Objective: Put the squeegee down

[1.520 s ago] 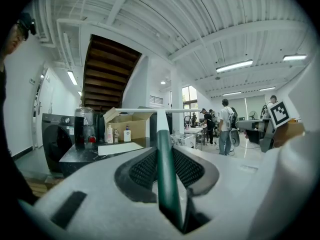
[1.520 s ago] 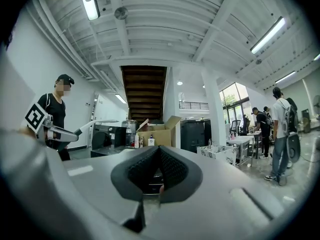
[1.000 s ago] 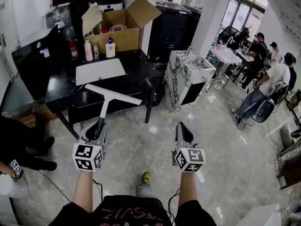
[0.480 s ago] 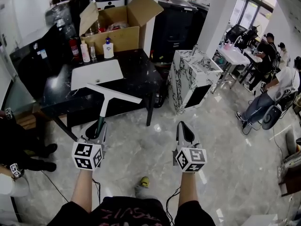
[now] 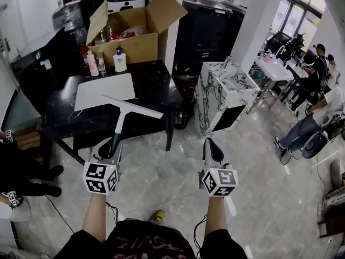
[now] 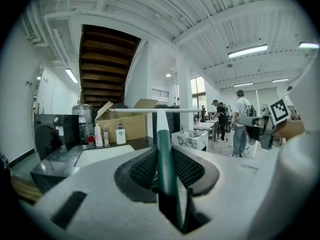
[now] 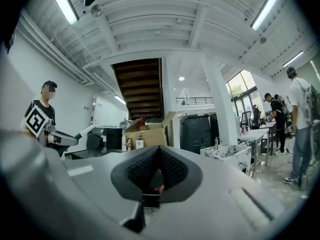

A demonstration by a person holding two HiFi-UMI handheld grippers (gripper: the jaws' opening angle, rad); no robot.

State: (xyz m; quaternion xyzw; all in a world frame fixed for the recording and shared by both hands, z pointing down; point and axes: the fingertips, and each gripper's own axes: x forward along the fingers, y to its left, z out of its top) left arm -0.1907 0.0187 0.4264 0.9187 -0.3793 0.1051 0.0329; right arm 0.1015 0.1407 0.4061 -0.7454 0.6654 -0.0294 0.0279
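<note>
The squeegee (image 5: 119, 121) has a dark green handle, a white neck and a long white blade. My left gripper (image 5: 112, 148) is shut on its handle, and the blade points forward in the air over the floor, short of the black table (image 5: 158, 88). In the left gripper view the green handle (image 6: 163, 151) runs between the ribbed pads and the blade (image 6: 150, 110) lies level ahead. My right gripper (image 5: 211, 149) hangs beside it over the marble floor, shut, with nothing in it. Its pads (image 7: 150, 168) meet at the tips in the right gripper view.
On the black table lie a white board (image 5: 103, 90), an open cardboard box (image 5: 132, 34) and several bottles (image 5: 119, 59). A marble-patterned cabinet (image 5: 226, 93) stands to the table's right. Seated people (image 5: 312, 124) are at the far right, and a person in black (image 5: 16, 166) at the left edge.
The table, box and cabinet have drawn nearer and lower in the head view as the person walks forward. Both grippers keep their places in the view, with the squeegee still held.
</note>
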